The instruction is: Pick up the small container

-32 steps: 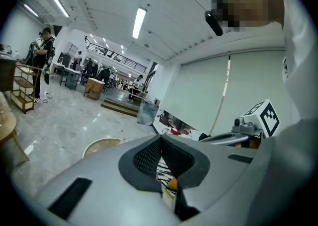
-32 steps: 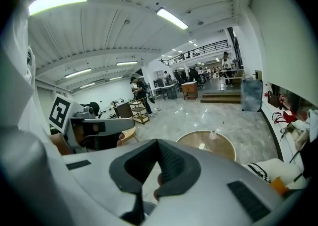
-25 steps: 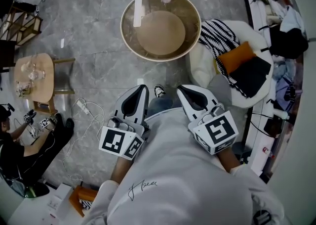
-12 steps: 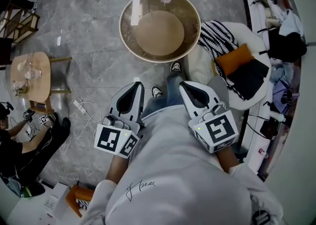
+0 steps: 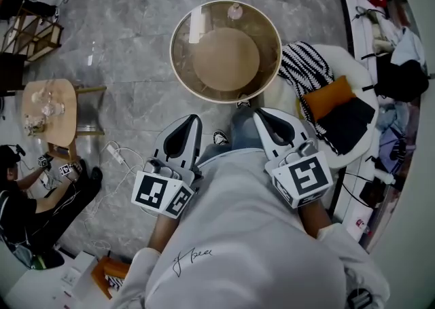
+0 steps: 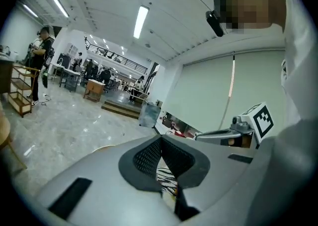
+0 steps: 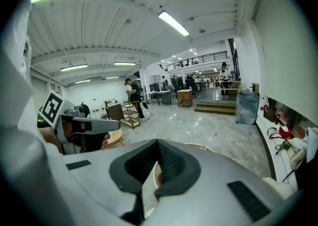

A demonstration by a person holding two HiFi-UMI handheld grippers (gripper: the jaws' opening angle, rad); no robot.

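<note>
The small container [image 5: 234, 10] is a little pinkish thing standing at the far edge of a round glass-topped table [image 5: 183, 63]. Both grippers are held level in front of my body, short of the table's near rim. My left gripper [image 5: 193, 123] points at the floor left of the table; its jaws meet at the tip [image 6: 160, 137] with nothing between them. My right gripper [image 5: 262, 115] is just before the table's near right edge, also shut and empty [image 7: 158, 141]. The container does not show in either gripper view.
A white armchair [image 5: 285, 90] with a striped blanket [image 5: 304, 56] and an orange cushion [image 5: 327, 89] stands right of the table. At the left are a small wooden table [image 5: 46, 107], floor cables [image 5: 119, 155] and a seated person [image 5: 27, 199]. A cluttered shelf [image 5: 380, 2] runs along the right.
The round table has come nearer to me and lower in the head view. Both grippers have moved forward with me toward it, still shut.
</note>
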